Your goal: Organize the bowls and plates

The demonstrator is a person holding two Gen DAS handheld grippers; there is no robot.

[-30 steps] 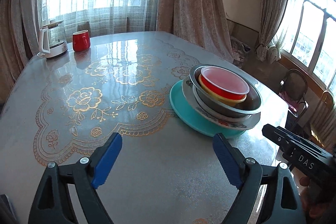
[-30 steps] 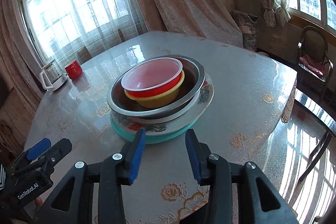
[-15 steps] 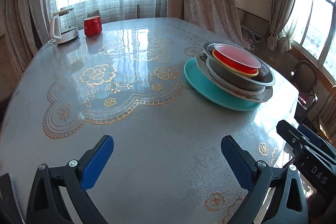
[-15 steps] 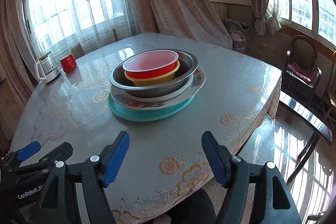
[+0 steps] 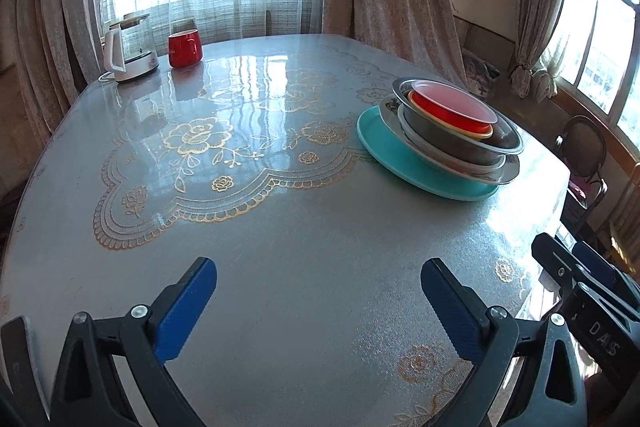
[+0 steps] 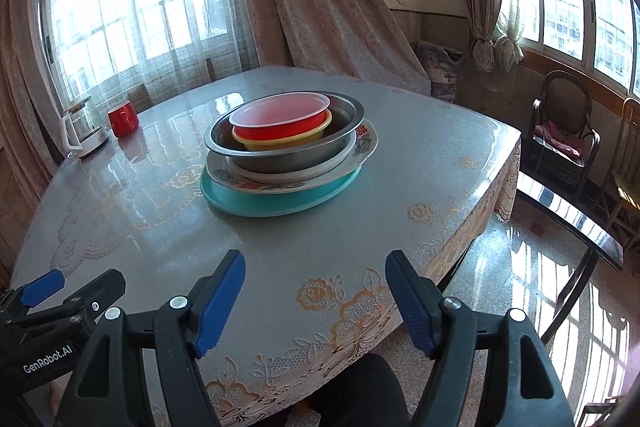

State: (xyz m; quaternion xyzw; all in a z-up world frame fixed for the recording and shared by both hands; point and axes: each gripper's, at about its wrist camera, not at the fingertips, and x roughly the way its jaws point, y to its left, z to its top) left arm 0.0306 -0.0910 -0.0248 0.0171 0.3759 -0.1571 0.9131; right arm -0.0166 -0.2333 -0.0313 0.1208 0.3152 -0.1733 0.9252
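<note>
A stack of dishes stands on the table's right half. A teal plate (image 5: 384, 143) (image 6: 256, 203) lies at the bottom, with a floral plate (image 6: 366, 143) on it. Above them is a steel bowl (image 5: 496, 143) (image 6: 280, 159), which holds a yellow bowl (image 6: 288, 143) and a red bowl (image 5: 444, 113) (image 6: 276, 131) with a pale translucent top. My left gripper (image 5: 318, 271) hovers open over bare tablecloth, well short and left of the stack. Near the table's front edge, my right gripper (image 6: 316, 261) is open and empty, pointing at the stack from a distance.
A white kettle (image 5: 128, 51) and a red mug (image 5: 184, 49) stand at the table's far left corner. The table's right edge (image 6: 500, 163) drops to a tiled floor. A dark low bench (image 6: 568, 215) and a chair (image 6: 560, 135) stand there.
Both grippers have drawn back from the stack, which now looks smaller and farther away. The right jaws have spread from narrow to wide. The left jaws have widened slightly.
</note>
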